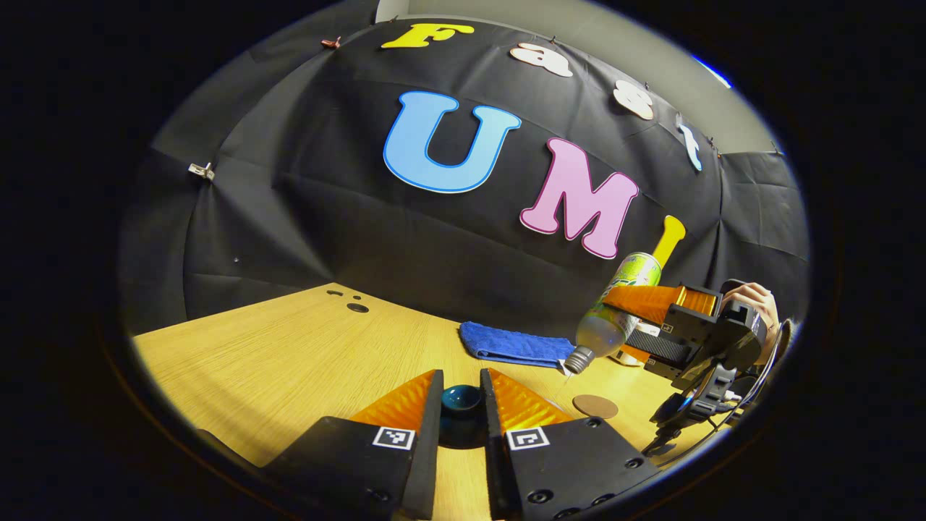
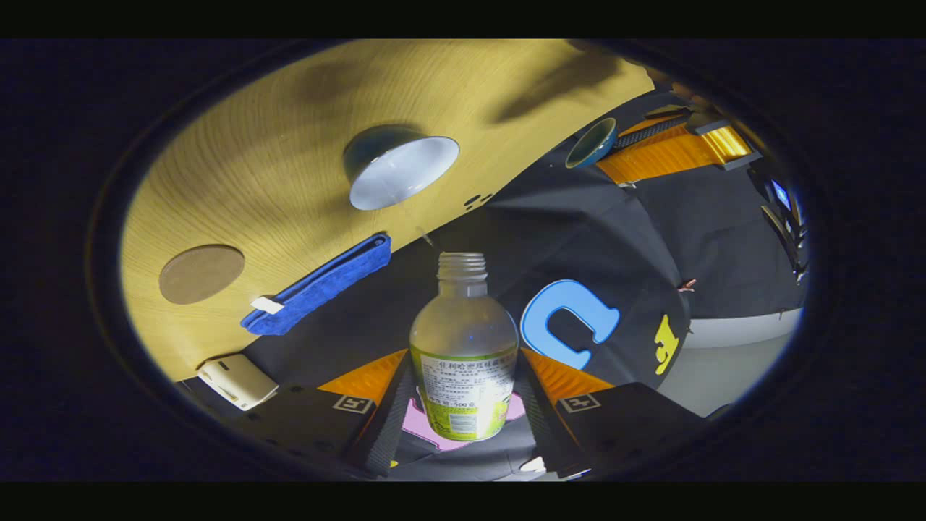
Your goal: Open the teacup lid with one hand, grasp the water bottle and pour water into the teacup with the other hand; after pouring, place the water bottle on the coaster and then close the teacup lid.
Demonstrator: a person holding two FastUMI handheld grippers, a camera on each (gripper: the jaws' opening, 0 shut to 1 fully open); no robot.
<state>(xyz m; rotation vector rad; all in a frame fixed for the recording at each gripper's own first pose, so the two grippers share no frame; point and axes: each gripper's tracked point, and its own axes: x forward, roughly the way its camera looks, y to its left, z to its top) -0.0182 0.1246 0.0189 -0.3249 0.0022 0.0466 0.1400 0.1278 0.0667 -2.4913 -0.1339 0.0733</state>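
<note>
Left claw [image 1: 461,405] grips the dark lid [image 1: 461,402]. Right claw [image 2: 463,387] clamps the tilted, uncapped bottle [image 2: 463,362], its mouth toward the open teacup [image 2: 402,171] beyond on the bench [image 2: 275,166].

This is a recording booth, not a home. Black cloth [image 1: 304,217] is clipped up as a wall behind a wooden table [image 1: 289,362]. A grey room wall [image 1: 651,43] shows above the cloth.

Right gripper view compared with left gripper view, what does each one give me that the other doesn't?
Right gripper view: the teacup with its open white inside, and a white box at the table edge. Left gripper view: a hand holding the right hand-held gripper. Both: water bottle, teacup lid, blue cloth, coaster, table.
</note>
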